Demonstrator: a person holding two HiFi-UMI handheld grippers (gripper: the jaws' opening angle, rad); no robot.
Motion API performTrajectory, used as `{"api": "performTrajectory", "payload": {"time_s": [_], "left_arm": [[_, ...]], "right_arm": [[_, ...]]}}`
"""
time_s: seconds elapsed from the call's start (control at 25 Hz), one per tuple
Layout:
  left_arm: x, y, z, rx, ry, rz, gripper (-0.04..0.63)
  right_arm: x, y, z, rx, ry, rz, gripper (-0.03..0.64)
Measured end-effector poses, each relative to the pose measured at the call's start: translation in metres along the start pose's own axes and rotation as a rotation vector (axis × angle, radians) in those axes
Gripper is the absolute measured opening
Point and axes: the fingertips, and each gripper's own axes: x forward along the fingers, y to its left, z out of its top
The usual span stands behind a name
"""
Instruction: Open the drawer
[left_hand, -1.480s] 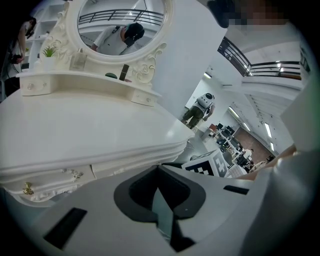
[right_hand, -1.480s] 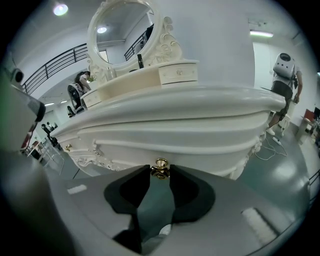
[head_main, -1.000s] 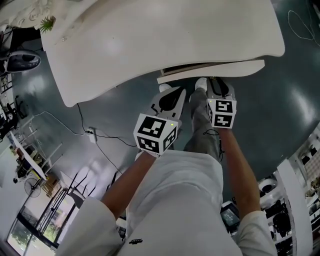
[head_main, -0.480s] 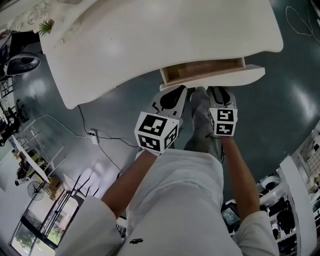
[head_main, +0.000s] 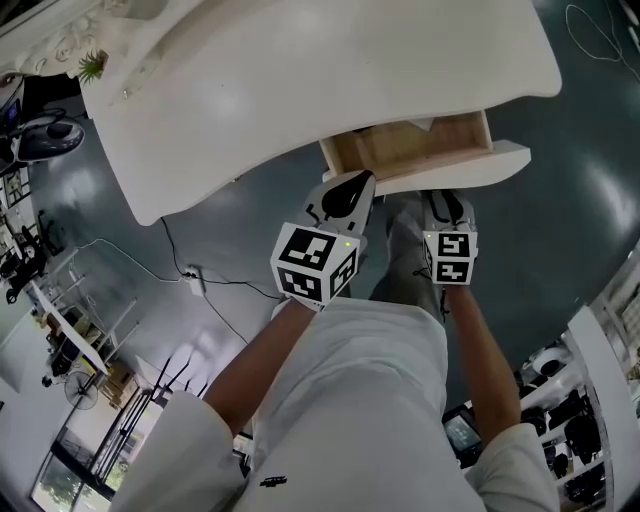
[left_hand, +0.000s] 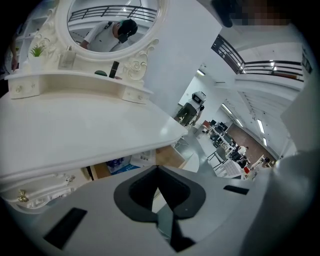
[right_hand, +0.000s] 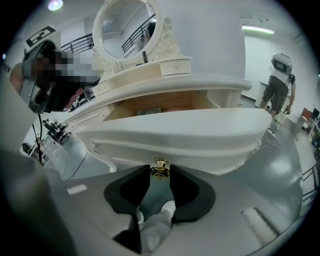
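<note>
Right gripper view: state of the fingers?
— Right gripper (right_hand: 160, 176) clamped narrow on the gold knob (right_hand: 160, 166) at the centre of the drawer (right_hand: 180, 127) front. Drawer stands partly out beneath the dressing table (head_main: 300, 80) top.
— Left?
— Left gripper (left_hand: 159, 169) jaws together, empty, below that top, near the drawer's corner.

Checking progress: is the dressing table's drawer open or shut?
Partly open: the drawer shows its wooden inside; right gripper grips its knob.

White-fronted drawer (head_main: 450, 166), wooden inside, gold knob (right_hand: 160, 167), seemingly about half out.
</note>
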Motion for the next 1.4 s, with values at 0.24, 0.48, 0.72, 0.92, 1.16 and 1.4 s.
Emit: {"api": "performTrajectory", "payload": {"time_s": [0.24, 0.48, 0.72, 0.92, 1.16, 1.4], "left_arm": [[0.001, -0.002, -0.001, 0.011, 0.014, -0.006, 0.009], [-0.001, -0.004, -0.002, 0.013, 0.019, -0.002, 0.009], [-0.002, -0.008, -0.002, 0.009, 0.016, 0.002, 0.009], [-0.003, -0.008, -0.005, 0.005, 0.017, 0.006, 0.009], [-0.003, -0.016, -0.006, 0.009, 0.020, 0.000, 0.009], [-0.003, -0.016, -0.005, 0.013, 0.019, -0.004, 0.009]], "right_arm": [[-0.005, 0.001, -0.010, -0.001, 0.007, -0.001, 0.135], [-0.012, 0.001, -0.019, -0.003, 0.024, -0.004, 0.135], [-0.020, 0.002, -0.027, 0.002, 0.030, 0.006, 0.135], [-0.023, 0.003, -0.034, -0.001, 0.024, 0.011, 0.135], [-0.034, 0.001, -0.047, 0.009, 0.048, 0.005, 0.135], [-0.040, 0.004, -0.057, -0.005, 0.066, 0.024, 0.135]]}}
